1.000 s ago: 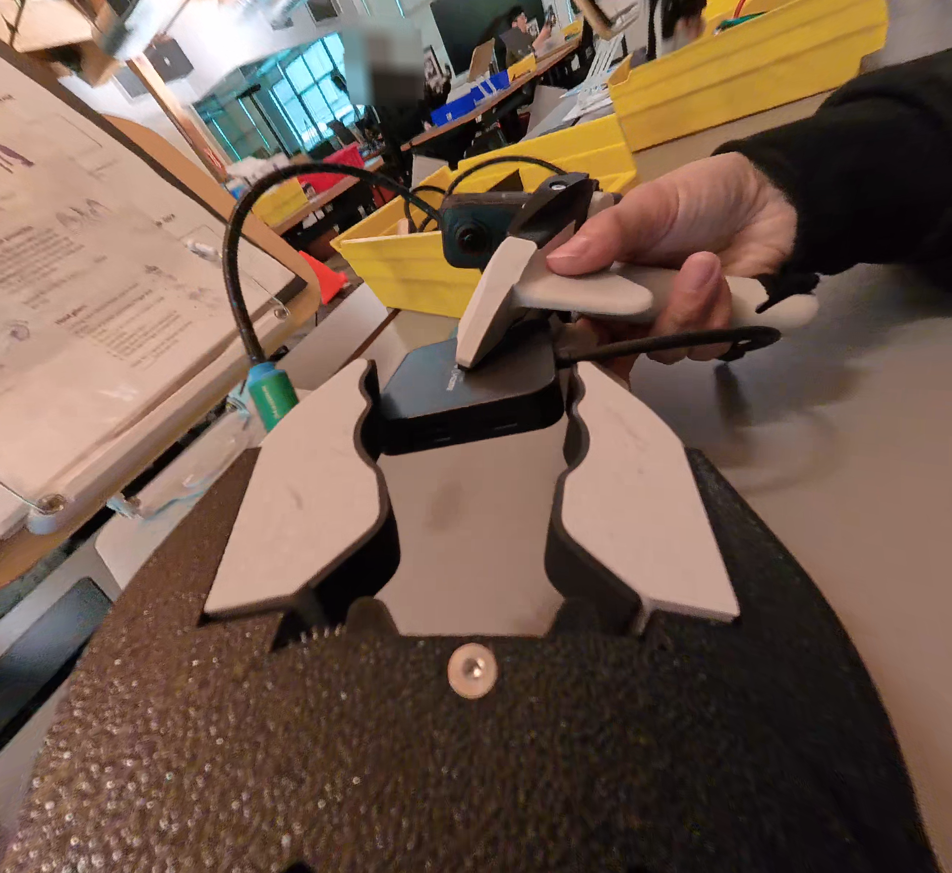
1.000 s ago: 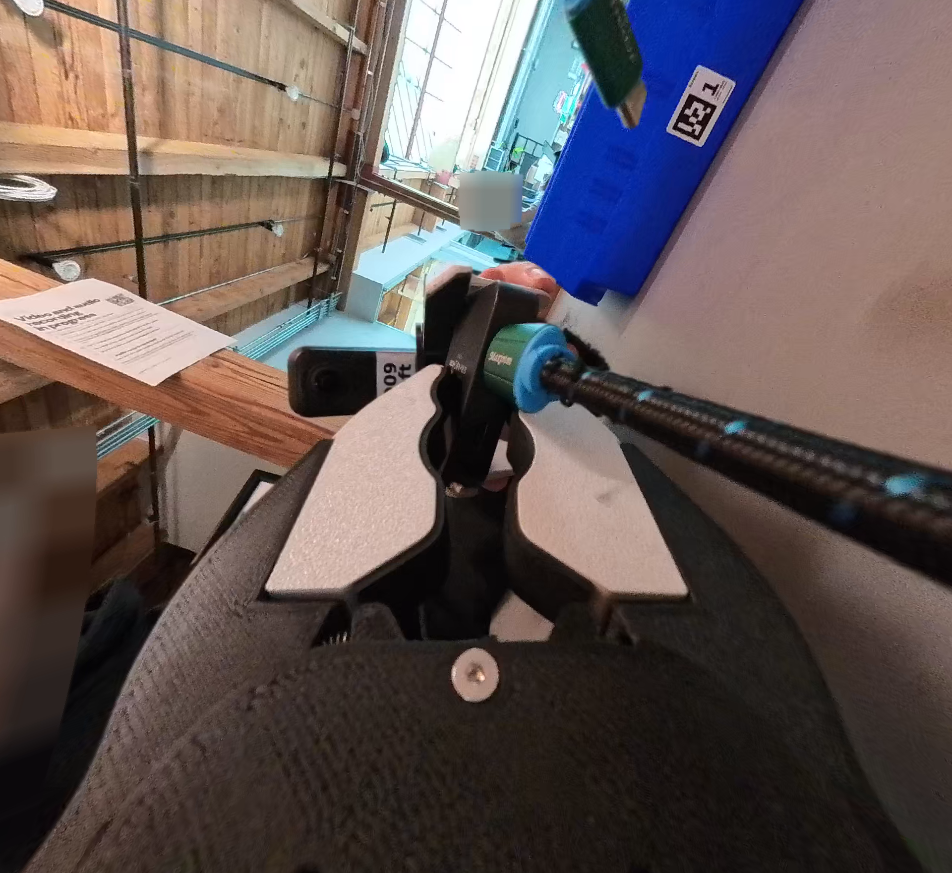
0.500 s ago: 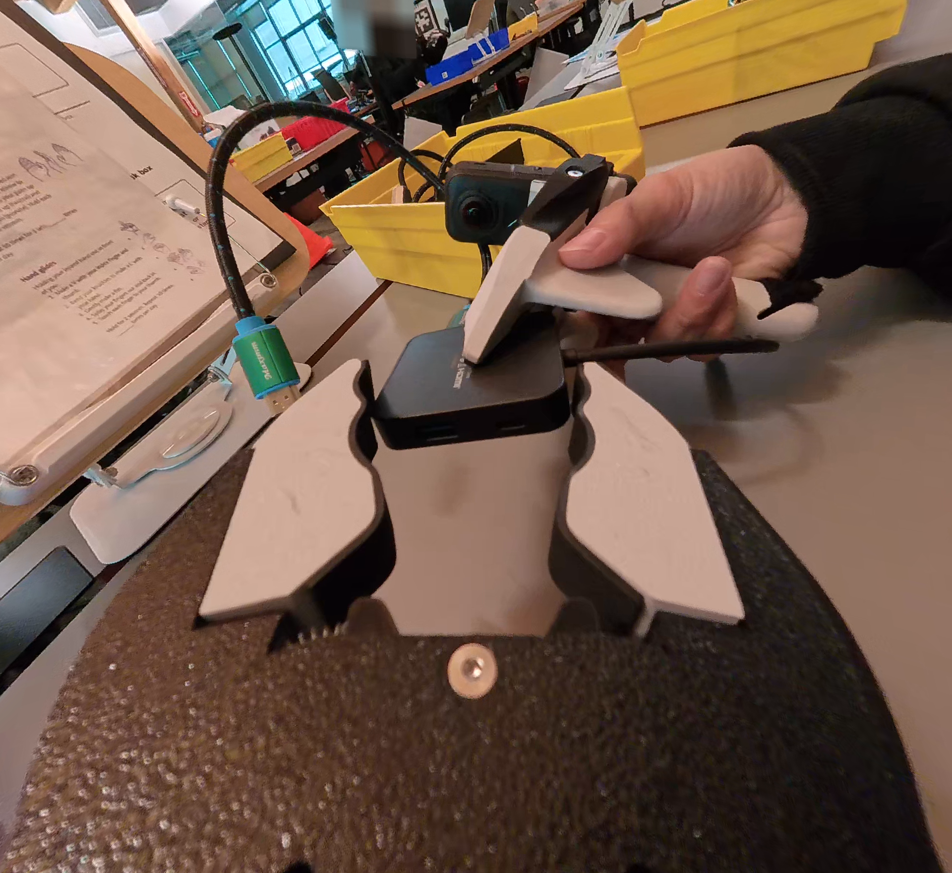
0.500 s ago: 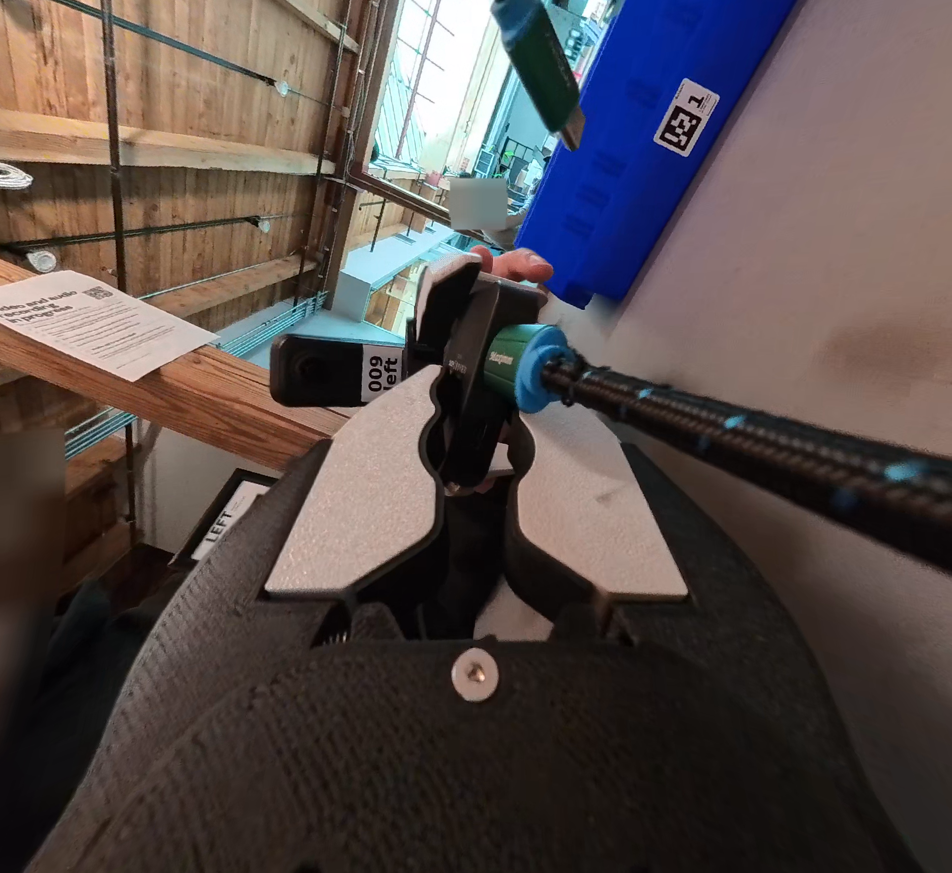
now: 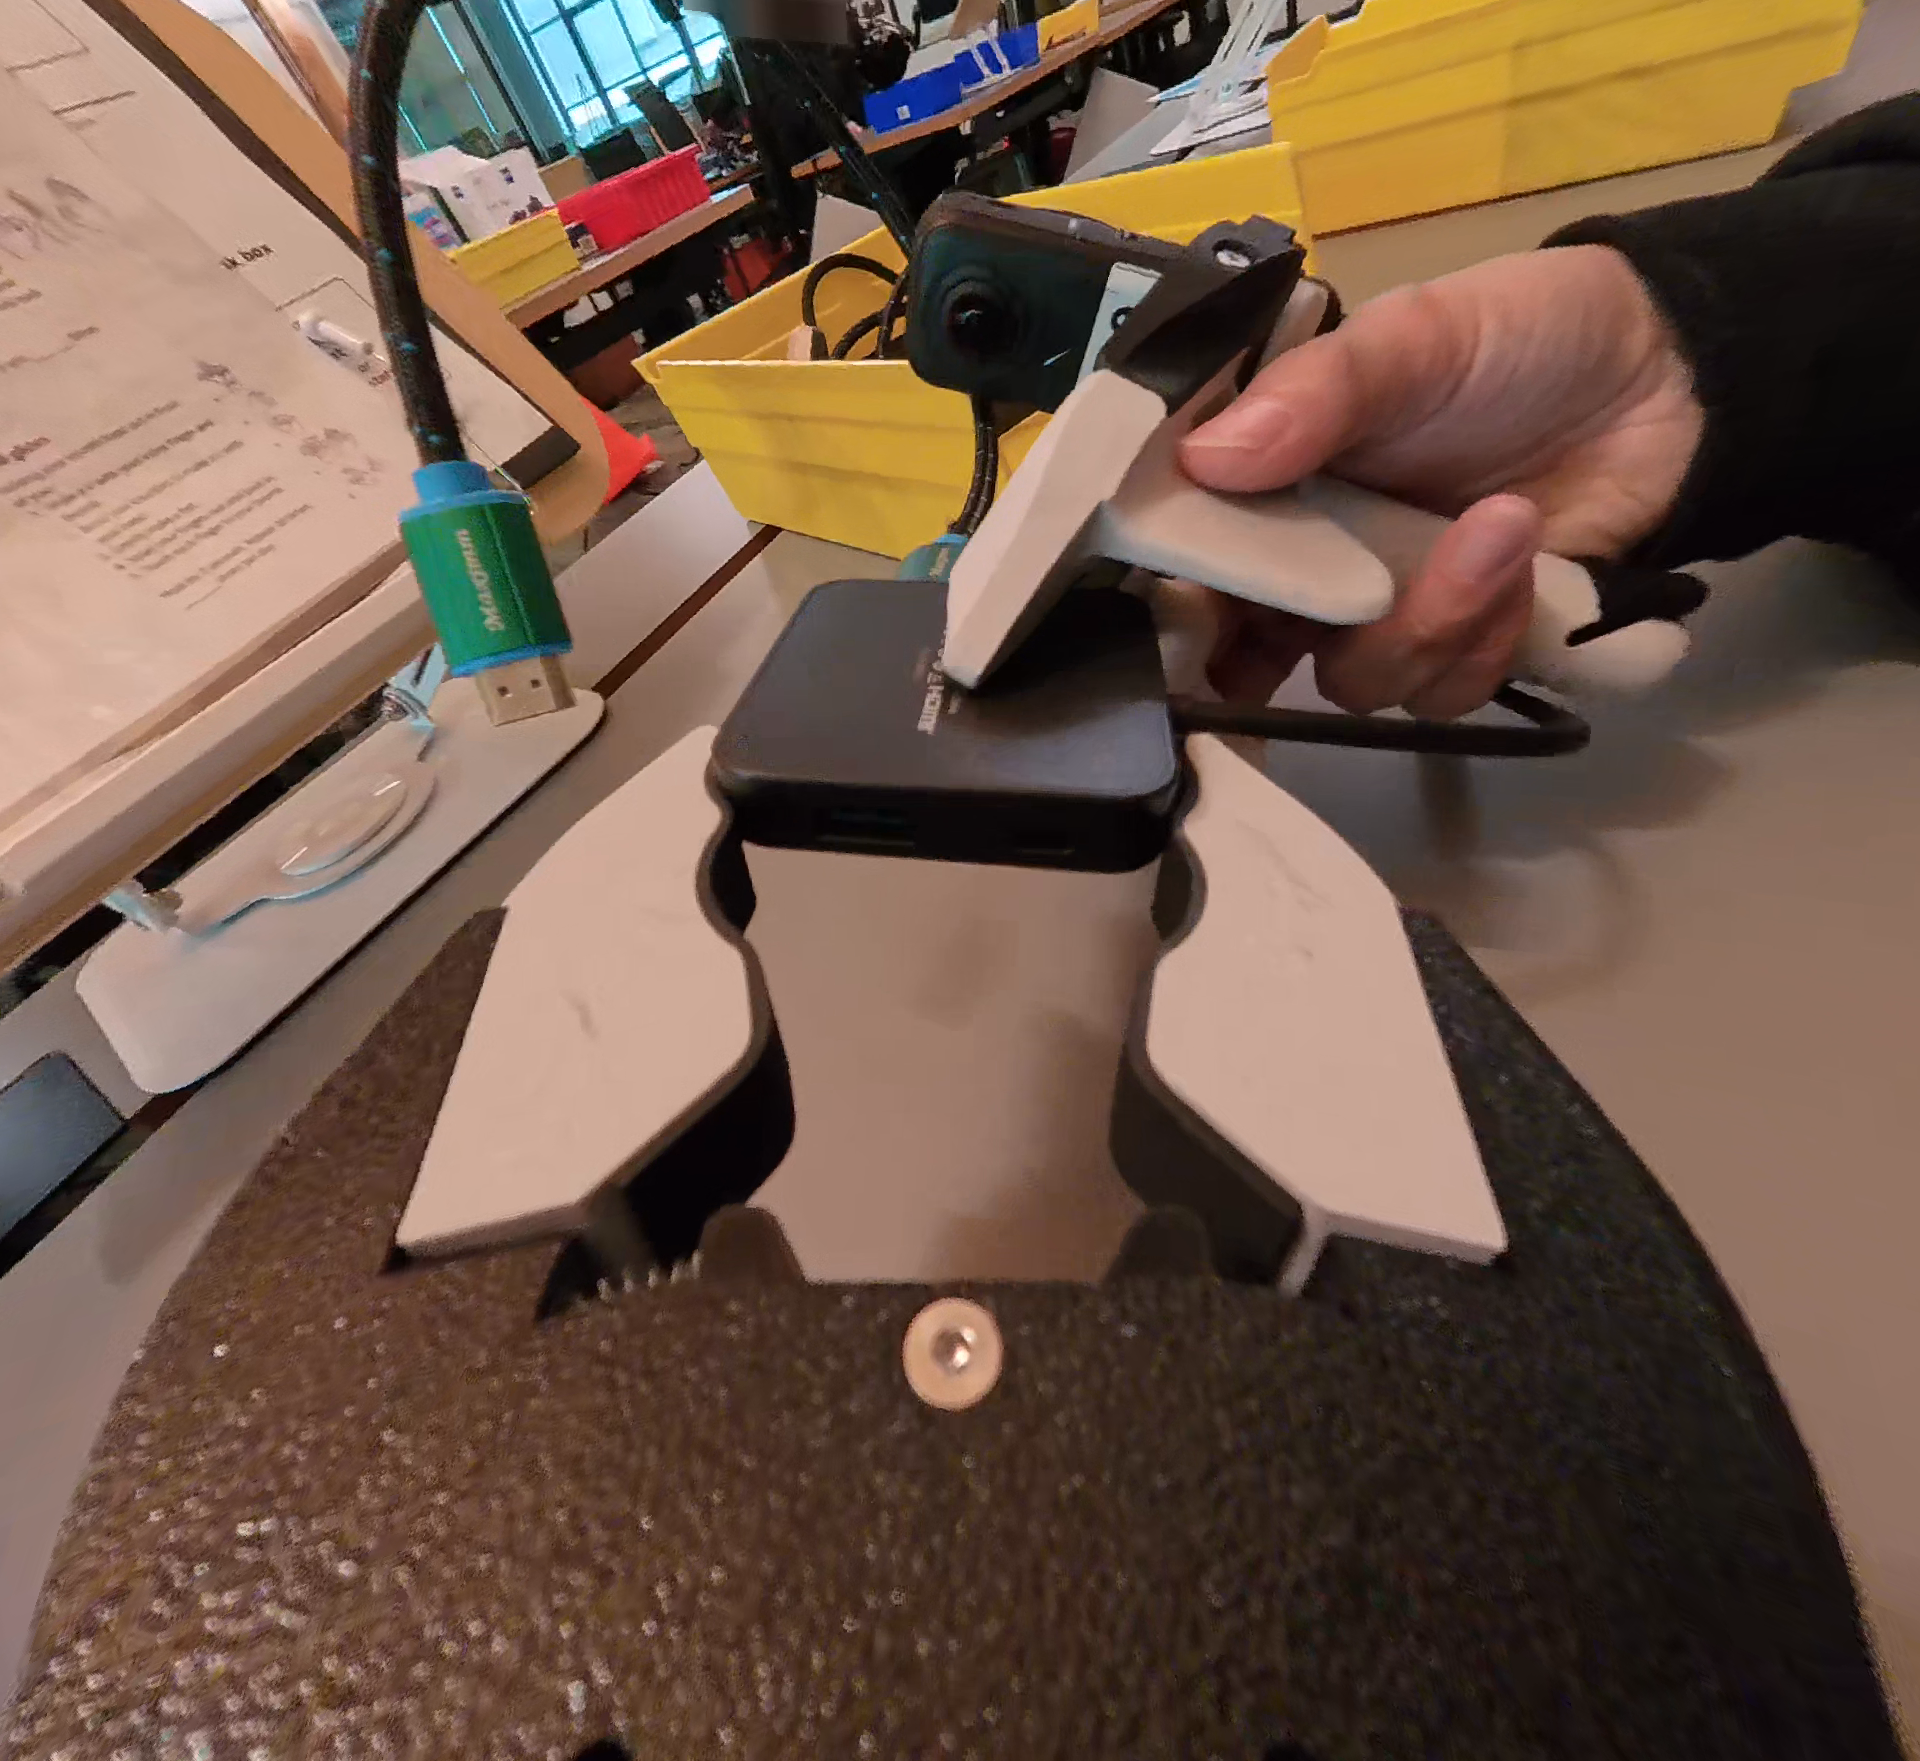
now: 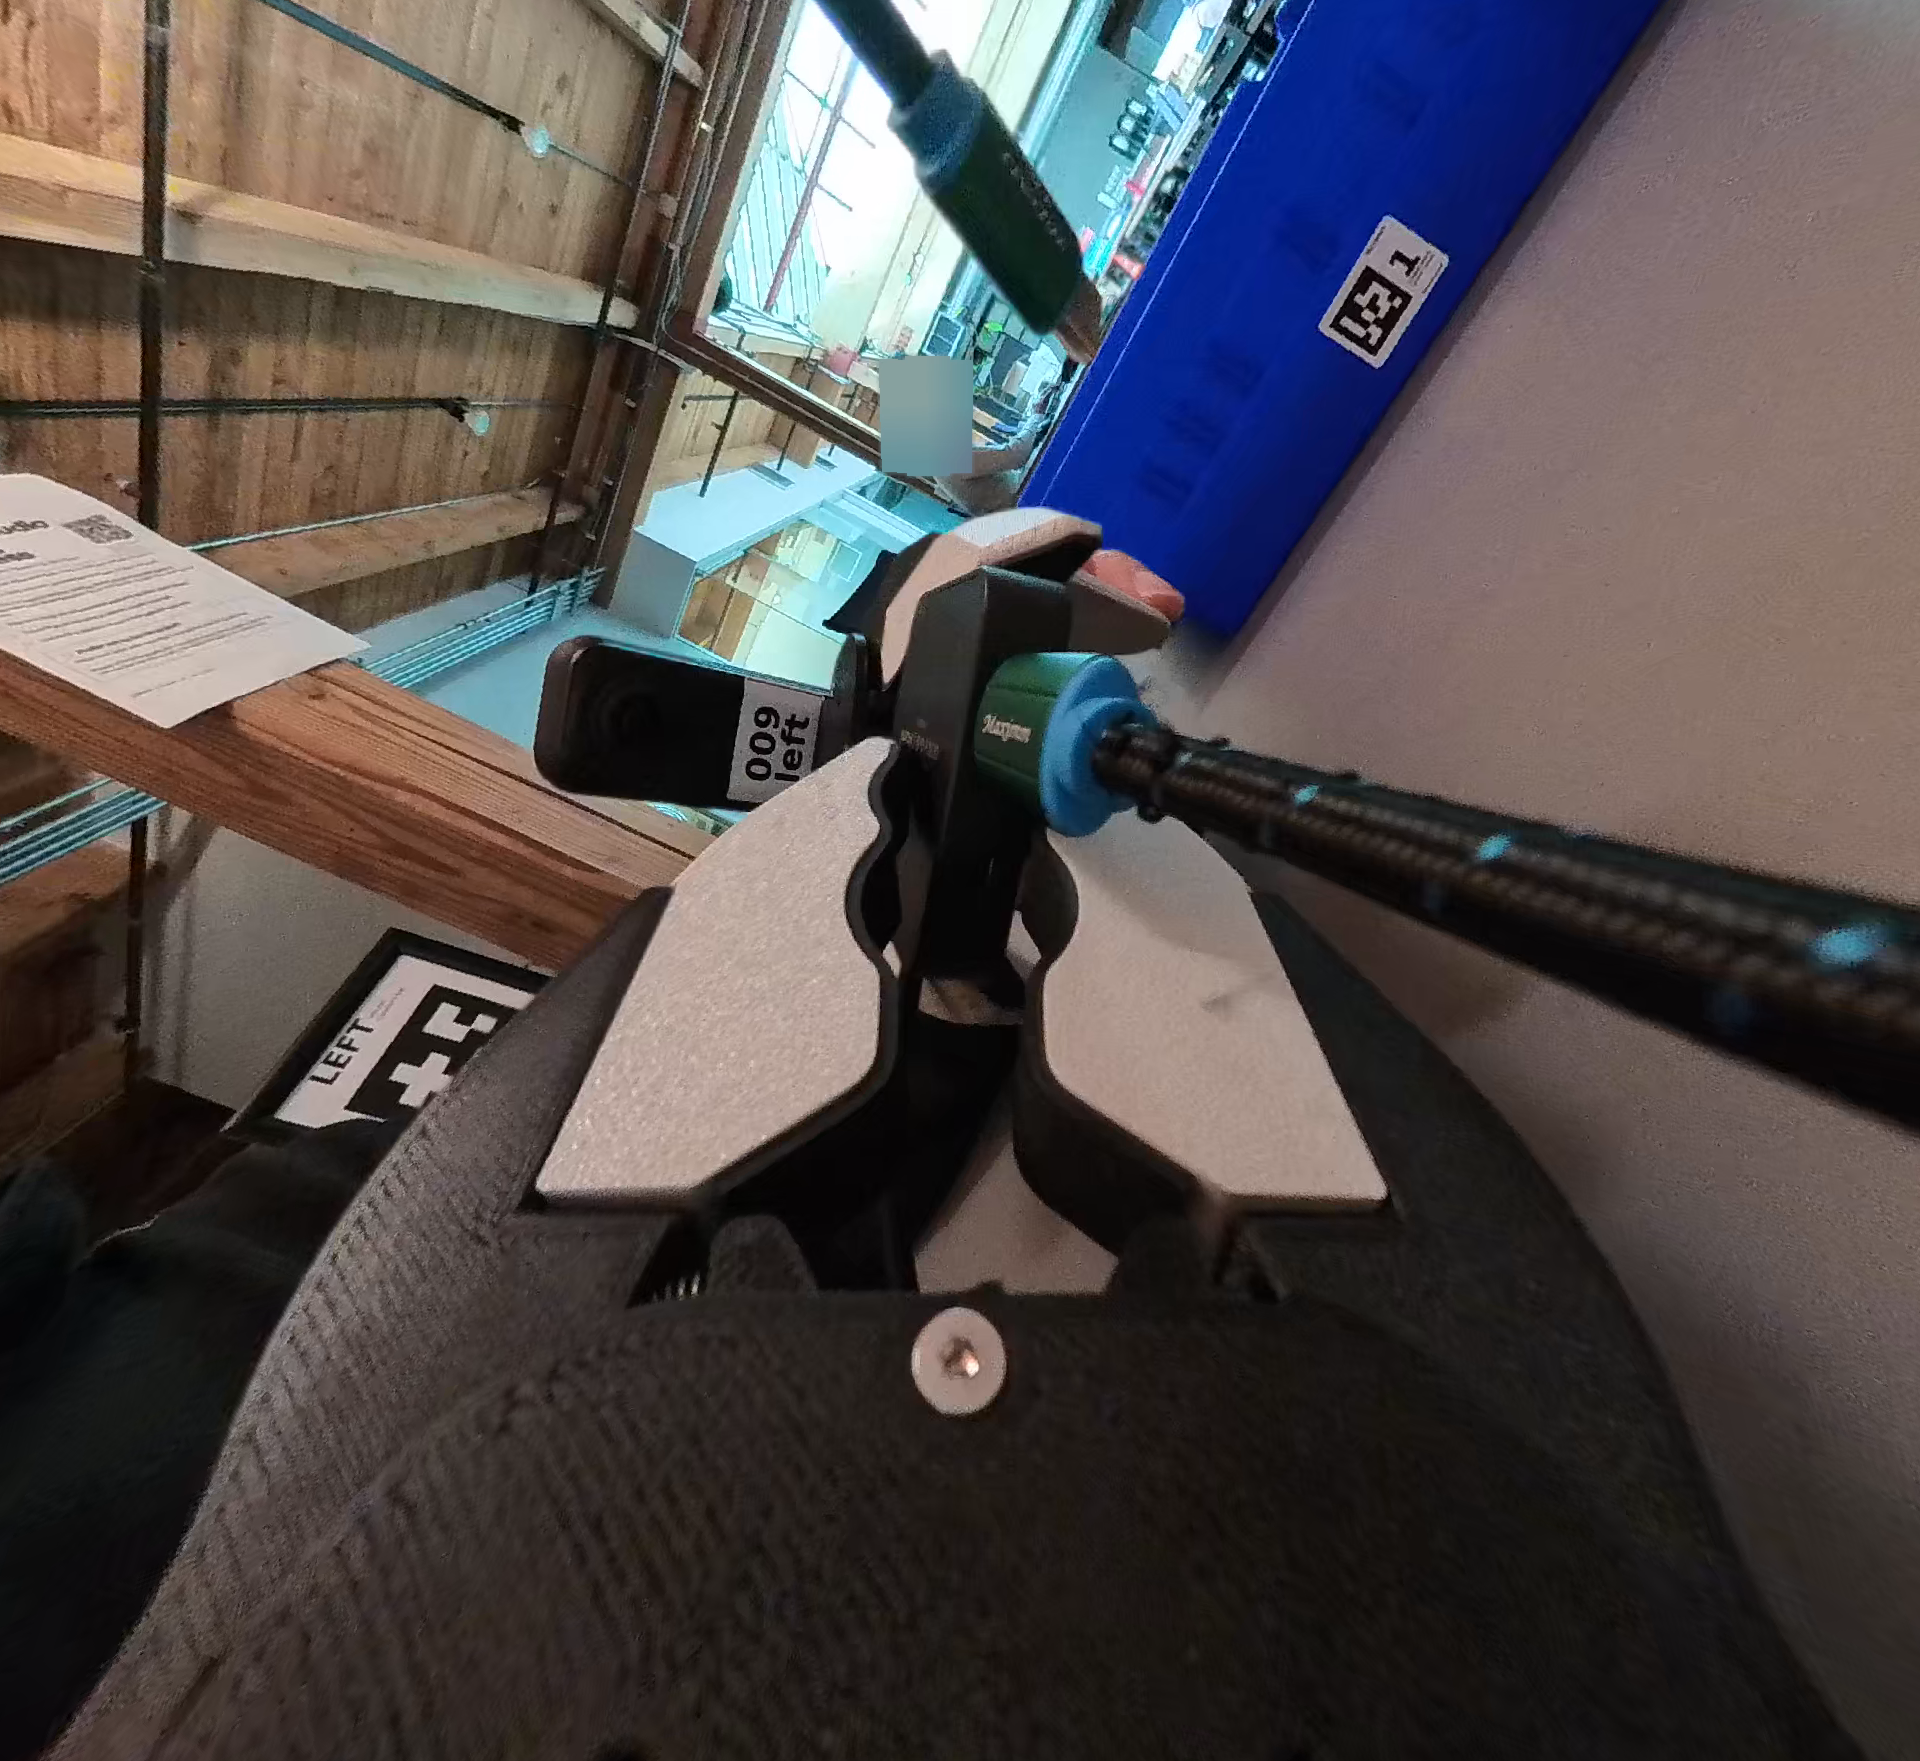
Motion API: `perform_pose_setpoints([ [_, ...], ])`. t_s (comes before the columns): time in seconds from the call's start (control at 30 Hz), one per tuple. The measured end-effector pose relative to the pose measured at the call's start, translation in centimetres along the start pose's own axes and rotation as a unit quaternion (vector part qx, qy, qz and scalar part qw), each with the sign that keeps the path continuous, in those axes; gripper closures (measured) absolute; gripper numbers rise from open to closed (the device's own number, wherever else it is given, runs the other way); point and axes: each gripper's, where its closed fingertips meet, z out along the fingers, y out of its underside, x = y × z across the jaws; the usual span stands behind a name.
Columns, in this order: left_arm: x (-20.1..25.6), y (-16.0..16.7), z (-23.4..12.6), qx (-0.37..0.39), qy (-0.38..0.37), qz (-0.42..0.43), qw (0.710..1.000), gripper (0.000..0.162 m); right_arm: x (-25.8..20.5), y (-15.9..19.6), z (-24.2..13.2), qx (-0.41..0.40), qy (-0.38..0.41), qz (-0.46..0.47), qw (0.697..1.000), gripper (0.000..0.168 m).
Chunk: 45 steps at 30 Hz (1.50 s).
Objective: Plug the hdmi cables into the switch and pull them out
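The left gripper (image 5: 951,802) is being held with its fingers spread to the width of the black switch (image 5: 951,724), whose near corners are being touched on both sides; whether it is being squeezed cannot be told. The switch is being rested on the grey table (image 5: 1662,932). The right gripper (image 6: 961,838) is being pinched across the switch's (image 6: 951,755) flat faces, one finger (image 5: 1039,527) being pressed on its top. One green HDMI plug (image 6: 1013,724) is being kept seated in the switch's far side, its braided cable (image 6: 1507,880) being run off toward the right. A second green plug (image 5: 488,594) is being left hanging free just left of the switch, apart from it. Behind, dark cables are being held in a yellow bin (image 5: 831,444). A farther yellow bin (image 5: 1558,80) is being occupied by a red wire. A blue bin (image 6: 1351,205) is being shown beside the table; its contents cannot be seen.
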Motion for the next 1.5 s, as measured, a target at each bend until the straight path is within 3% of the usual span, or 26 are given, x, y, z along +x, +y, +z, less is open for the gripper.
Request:
perform_pose_setpoints([
  [0.03,-0.1,0.0,-0.1,-0.001,-0.001,0.002,1.0,0.086,-0.1,0.0,0.0,0.0,-0.002,-0.003,1.0,0.147],
  [0.3,0.0,0.4,0.2,-0.013,-0.018,0.044,0.999,0.081,0.6,0.5,0.1,-0.017,0.025,-0.014,0.999,0.147],
  [0.87,-0.2,0.5,0.6,-0.011,-0.014,-0.005,1.0,0.081,0.5,-0.1,0.2,0.005,0.017,-0.015,1.0,0.149],
  [0.93,-0.3,0.3,0.7,-0.014,-0.017,-0.013,1.0,0.081,0.2,-0.3,0.0,0.006,0.008,-0.015,1.0,0.146],
  [1.07,-0.7,0.3,0.6,-0.006,-0.017,-0.029,0.999,0.082,0.2,0.3,-0.6,-0.055,0.044,-0.104,0.992,0.119],
  [1.2,-2.9,0.7,-1.1,0.0,-0.042,-0.048,0.998,0.082,-0.1,3.4,-3.4,-0.225,0.11,-0.238,0.938,0.09],
  [1.27,-3.7,0.7,-1.9,0.002,-0.048,-0.054,0.997,0.082,-1.3,4.4,-5.4,-0.294,0.124,-0.326,0.89,0.093],
  [1.4,-2.8,1.0,-2.3,-0.008,-0.002,-0.055,0.998,0.082,-5.4,1.4,-5.0,-0.232,0.136,-0.488,0.83,0.111],
  [1.5,-0.6,1.1,-1.9,-0.015,0.064,-0.051,0.997,0.082,-4.7,-0.7,-3.7,-0.238,0.194,-0.522,0.796,0.105],
])
